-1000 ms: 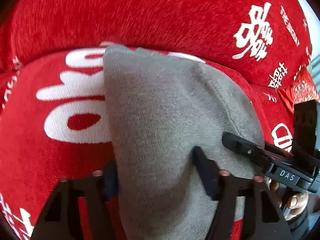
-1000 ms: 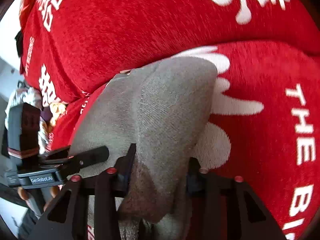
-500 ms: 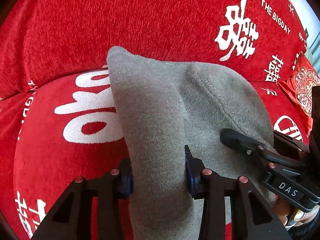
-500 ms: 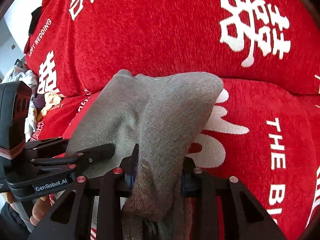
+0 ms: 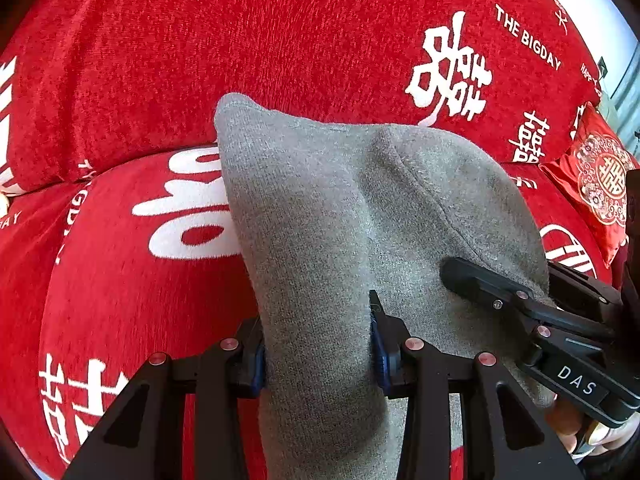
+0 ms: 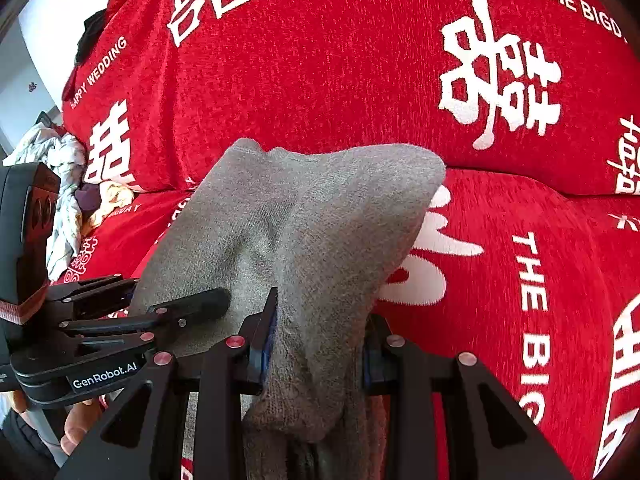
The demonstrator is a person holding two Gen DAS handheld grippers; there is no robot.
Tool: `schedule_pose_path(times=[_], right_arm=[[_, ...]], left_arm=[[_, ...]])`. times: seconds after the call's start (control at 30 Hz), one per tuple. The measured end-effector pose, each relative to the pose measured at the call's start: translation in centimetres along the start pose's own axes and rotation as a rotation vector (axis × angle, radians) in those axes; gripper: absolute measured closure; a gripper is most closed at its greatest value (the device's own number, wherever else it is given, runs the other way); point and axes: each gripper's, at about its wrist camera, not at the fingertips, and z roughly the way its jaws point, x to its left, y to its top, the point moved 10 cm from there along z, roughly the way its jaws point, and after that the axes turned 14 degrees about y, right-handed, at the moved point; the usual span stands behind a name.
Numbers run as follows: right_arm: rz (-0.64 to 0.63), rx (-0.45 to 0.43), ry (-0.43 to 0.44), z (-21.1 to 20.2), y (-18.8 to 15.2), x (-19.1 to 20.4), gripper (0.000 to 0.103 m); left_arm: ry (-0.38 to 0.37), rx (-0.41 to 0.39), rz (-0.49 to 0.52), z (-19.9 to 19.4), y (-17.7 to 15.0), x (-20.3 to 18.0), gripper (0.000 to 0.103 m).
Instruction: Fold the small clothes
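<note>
Left wrist view: your left gripper (image 5: 318, 354) is clamped on a bunched fold of the grey garment (image 5: 344, 208), blue pads pressing the cloth from both sides after its jaws closed further a moment ago. The garment hangs between your two grippers above the red sofa cover (image 5: 224, 40) with its white characters and lettering. At the right of this view, your right gripper (image 5: 508, 292) bites the garment's other edge, and a fingertip of your hand (image 5: 568, 420) shows under it. A red cushion (image 5: 600, 184) lies at the far right.

Right wrist view: a pile of pale laundry (image 6: 60, 184) sits at the far left. Your right gripper (image 6: 316, 352) is clamped on the grey cloth.
</note>
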Motion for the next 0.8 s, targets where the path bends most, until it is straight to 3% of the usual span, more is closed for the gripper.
schedule_pose_path(times=[0.8], right_arm=[[0.001,-0.023,0.002,-2.9,-5.9,3.8,0.069]], left_arm=[[0.033,-0.031,0.023,-3.6,-6.6,0.0,0.061]])
